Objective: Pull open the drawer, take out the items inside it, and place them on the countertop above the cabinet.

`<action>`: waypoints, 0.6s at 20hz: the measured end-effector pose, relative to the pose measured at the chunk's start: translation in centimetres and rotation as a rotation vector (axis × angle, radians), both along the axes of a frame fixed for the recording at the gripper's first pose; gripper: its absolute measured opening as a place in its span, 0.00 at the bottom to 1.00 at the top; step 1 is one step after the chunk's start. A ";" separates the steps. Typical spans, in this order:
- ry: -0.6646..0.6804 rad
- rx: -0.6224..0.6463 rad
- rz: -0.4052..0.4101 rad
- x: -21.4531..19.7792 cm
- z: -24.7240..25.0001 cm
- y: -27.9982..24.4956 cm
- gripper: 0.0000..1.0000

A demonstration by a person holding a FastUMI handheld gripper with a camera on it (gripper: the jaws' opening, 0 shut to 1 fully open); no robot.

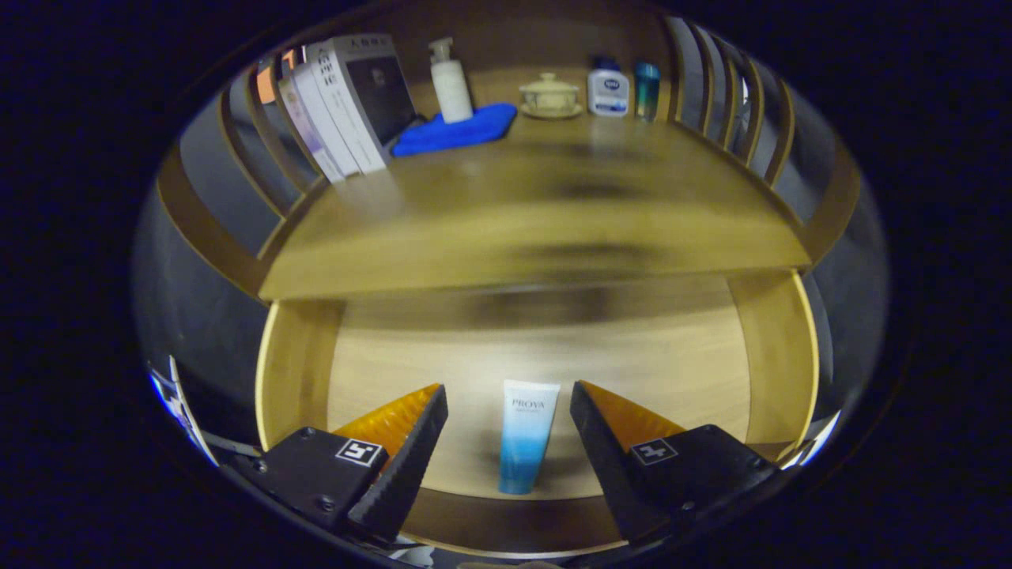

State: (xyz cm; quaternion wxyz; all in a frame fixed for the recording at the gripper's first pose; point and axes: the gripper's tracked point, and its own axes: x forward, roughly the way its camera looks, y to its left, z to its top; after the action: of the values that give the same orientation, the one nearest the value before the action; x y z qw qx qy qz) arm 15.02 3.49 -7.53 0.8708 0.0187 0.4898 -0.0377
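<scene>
The hand-held gripper [508, 411] hangs open over the pulled-out drawer [296, 371], its fingers flanking a tube [524, 436] lying on the drawer floor. The tube looks light, soft and slick; pinching its mid-body seems safest.

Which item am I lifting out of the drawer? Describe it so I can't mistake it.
Below the wooden countertop, the drawer is pulled open. On its floor lies one squeeze tube, framed between the open fingers of the hand-held gripper. It fades from white to blue, unlike the upright bottles at the countertop's back.
</scene>
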 end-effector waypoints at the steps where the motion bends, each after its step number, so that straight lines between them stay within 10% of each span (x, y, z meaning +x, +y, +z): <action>1: 0.032 -0.017 0.001 -0.3 -1.1 -0.1 0.98; 12: 0.230 -0.027 -0.036 -3.5 -5.8 -1.3 0.83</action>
State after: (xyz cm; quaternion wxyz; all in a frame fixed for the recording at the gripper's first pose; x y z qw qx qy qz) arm 11.50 2.22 -13.29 0.8082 0.0113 0.5855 -0.0616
